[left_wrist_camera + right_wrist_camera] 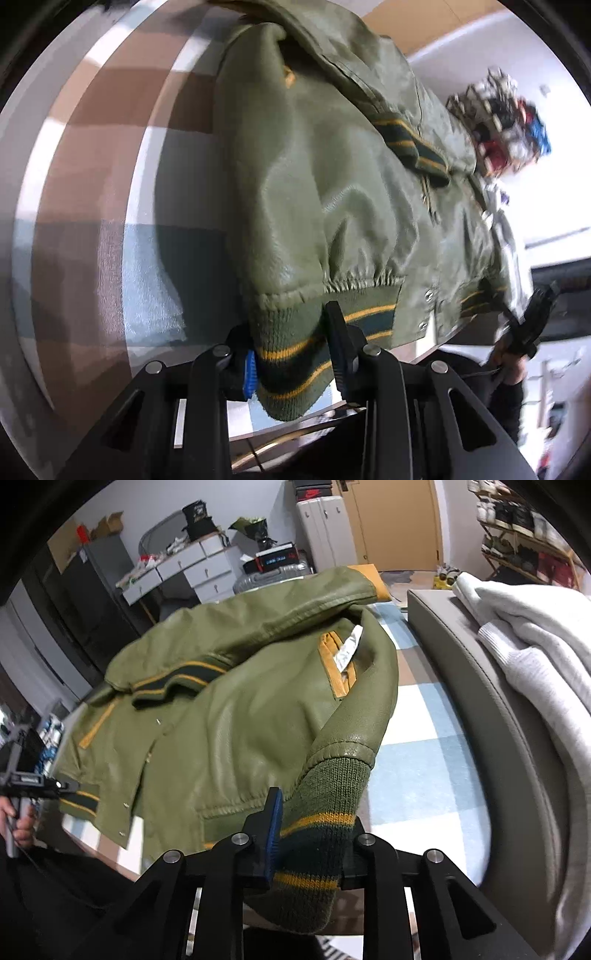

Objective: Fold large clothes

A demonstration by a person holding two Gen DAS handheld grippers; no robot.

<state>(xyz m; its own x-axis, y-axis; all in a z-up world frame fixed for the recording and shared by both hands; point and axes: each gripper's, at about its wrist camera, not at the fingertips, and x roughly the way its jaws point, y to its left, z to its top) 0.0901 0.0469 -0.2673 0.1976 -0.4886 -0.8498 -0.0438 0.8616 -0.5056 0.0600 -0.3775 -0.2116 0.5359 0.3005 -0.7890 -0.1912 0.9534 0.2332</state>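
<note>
Two grippers: I see both clamped on the olive-green leather bomber jacket (229,701).
Left gripper (291,354): pinching striped knit hem.
Right gripper (314,842): pinching striped knit cuff.

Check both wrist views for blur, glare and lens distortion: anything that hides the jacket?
Left wrist view: smeared by motion, so the shelf in the background is unreadable; soft sheen on the jacket, and the bed edges bow. Right wrist view: sharper and evenly lit, with its jacket seams clear; the same fisheye bending curves the grey bench.
</note>
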